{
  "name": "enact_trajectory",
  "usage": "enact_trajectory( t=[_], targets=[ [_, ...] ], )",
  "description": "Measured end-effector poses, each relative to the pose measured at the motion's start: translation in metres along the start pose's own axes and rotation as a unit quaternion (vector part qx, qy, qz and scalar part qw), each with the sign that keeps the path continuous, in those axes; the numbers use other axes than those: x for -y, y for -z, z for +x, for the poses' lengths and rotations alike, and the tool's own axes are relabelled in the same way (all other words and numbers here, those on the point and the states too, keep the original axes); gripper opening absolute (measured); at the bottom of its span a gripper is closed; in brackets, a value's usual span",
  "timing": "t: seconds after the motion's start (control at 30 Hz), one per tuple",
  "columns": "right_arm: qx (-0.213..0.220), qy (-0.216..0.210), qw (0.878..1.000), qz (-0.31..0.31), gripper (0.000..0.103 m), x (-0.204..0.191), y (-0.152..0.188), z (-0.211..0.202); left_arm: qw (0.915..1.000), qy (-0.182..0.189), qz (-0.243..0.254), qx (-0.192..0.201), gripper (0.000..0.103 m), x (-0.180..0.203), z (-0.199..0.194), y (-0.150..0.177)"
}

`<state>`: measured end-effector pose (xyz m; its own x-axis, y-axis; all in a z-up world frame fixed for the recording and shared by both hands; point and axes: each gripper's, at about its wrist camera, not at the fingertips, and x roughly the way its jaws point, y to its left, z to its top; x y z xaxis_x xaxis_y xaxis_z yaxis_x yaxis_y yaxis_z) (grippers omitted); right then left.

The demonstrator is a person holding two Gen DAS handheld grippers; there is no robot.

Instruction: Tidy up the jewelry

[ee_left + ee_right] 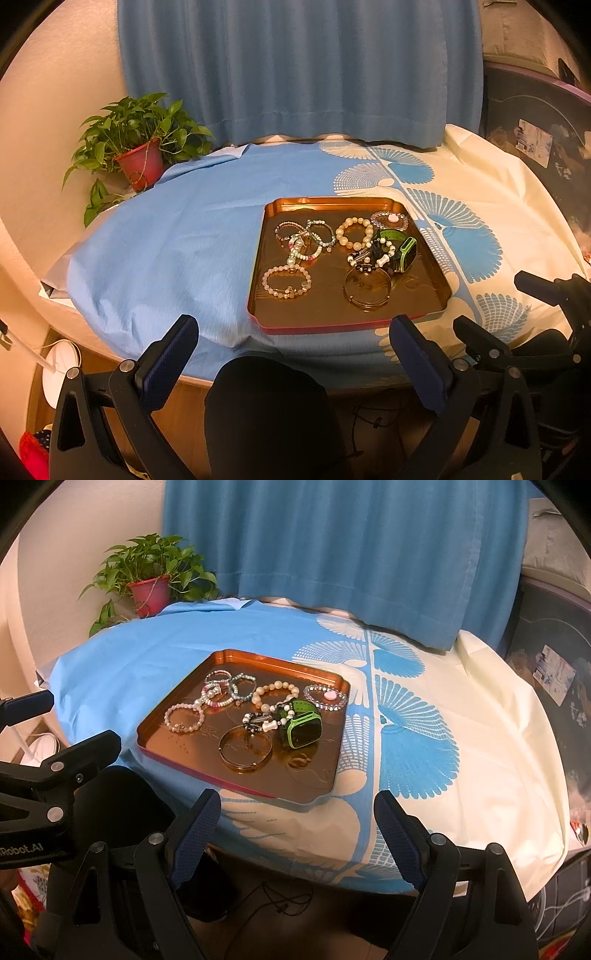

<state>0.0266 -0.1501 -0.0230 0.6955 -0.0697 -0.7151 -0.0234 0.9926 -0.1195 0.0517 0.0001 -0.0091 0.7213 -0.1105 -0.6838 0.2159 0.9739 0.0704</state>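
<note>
Hovering off the worktop edge, left tool [293, 341] and right tool [297, 818] both wide open, empty; bracelets, green watch [303, 728] heaped together in copper tray [236, 786], likely awaiting sorting

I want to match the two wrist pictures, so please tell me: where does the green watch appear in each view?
Left wrist view: the green watch lies at the right side of the tray, partly behind beaded bracelets.
Right wrist view: the same watch sits right of the tray's centre, screen facing the camera.
Shared landmark: the gold bangle lies just nearer the camera than the watch in both views.
</note>
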Motion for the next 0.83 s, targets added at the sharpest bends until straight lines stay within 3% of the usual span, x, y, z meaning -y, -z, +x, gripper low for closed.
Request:
enact_trajectory(
  t=[0.83],
  targets=[
    [-0.002,0.0,1.0,-0.001,0.085,-0.0016,0.0,0.001,1.0,-0.003,0.002,-0.004,0.102,-0.0029,0.0046,0.0043]
  ],
)
